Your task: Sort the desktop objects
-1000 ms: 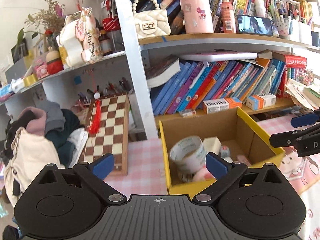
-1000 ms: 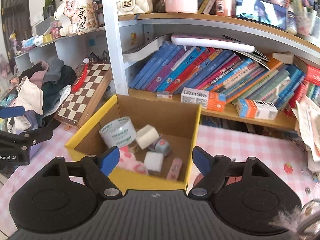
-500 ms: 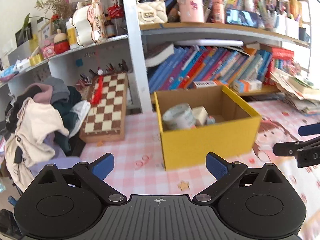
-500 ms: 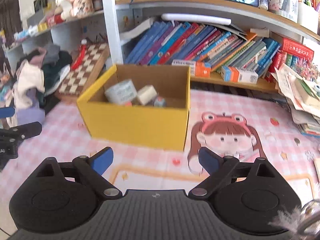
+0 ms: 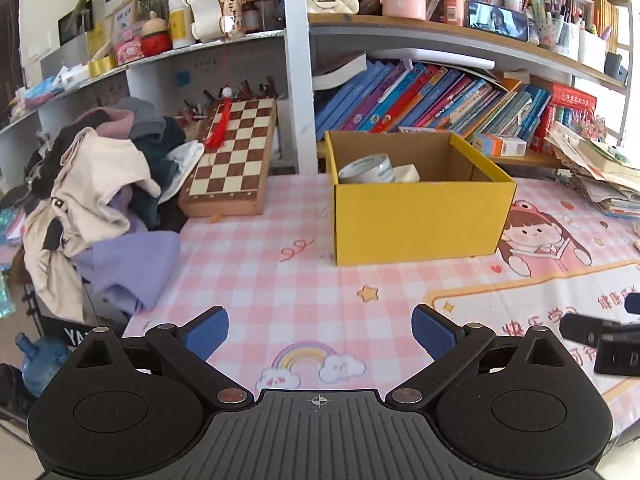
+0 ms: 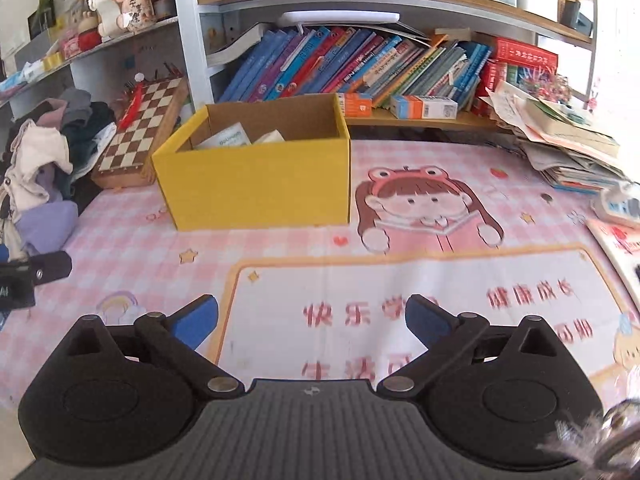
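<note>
A yellow cardboard box (image 5: 416, 216) (image 6: 256, 184) stands on the pink checked desk mat, holding a roll of tape (image 5: 366, 168) and a few small items. My left gripper (image 5: 320, 332) hovers open over the mat well in front of the box, nothing between its blue pads. My right gripper (image 6: 312, 322) is over the printed panel of the mat, its jaws opening wide with nothing between them. Each gripper shows at the edge of the other's view: the right gripper (image 5: 600, 332) and the left gripper (image 6: 28, 276).
A chessboard case (image 5: 232, 160) leans behind the box on the left beside a heap of clothes (image 5: 92, 192). Shelves of books (image 6: 360, 64) run along the back. Stacked papers (image 6: 568, 140) and a white device (image 6: 618, 206) lie at the right.
Both grippers have pulled back and down from above the box to low over the mat. The right jaws have spread wider.
</note>
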Tool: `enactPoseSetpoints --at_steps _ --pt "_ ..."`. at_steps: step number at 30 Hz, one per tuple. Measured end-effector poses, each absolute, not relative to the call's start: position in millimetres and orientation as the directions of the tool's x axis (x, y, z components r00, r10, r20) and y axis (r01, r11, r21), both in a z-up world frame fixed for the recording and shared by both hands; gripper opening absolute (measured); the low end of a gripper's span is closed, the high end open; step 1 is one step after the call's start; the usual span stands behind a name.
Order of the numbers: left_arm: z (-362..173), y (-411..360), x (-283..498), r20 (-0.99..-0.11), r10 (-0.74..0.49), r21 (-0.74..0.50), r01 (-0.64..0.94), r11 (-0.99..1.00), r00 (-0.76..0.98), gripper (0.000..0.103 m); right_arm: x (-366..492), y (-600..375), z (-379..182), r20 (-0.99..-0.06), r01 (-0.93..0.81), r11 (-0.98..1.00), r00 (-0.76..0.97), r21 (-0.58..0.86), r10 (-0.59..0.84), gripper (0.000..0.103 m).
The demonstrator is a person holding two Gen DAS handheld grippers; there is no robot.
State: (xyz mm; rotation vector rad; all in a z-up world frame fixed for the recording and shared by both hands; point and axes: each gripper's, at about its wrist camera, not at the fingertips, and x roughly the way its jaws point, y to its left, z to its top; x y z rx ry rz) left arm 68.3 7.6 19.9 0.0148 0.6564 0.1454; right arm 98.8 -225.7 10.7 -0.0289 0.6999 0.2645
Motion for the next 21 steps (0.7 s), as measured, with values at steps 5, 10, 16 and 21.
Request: enactPoseSetpoints --at_steps 5,10,16,21 --pt "14.8 3.0 58.9 -0.607 0.143 0.094 -0.108 0.990 0.782 0.100 83.5 -217.4 10.1 -0.639 -0.269 0.963 0.736 0.029 0.225 0.103" --pt "10.4 -3.0 49.5 -0.604 0.137 0.134 -0.069 0.989 0.785 0.100 75.8 -216.6 8.8 -0.640 -0.254 0.967 0.738 0.029 0.213 0.103" --pt "9.7 0.7 39.8 -0.611 0.133 0.131 -0.067 0.989 0.780 0.100 67.7 -216.9 8.5 -0.642 -0.232 0.972 0.739 0.041 0.203 0.103" --pt "6.8 2.7 33.6 -0.622 0.127 0.130 -0.058 0.990 0.772 0.100 63.0 -212.9 6.3 -0.651 -0.235 0.971 0.731 0.043 0.205 0.103"
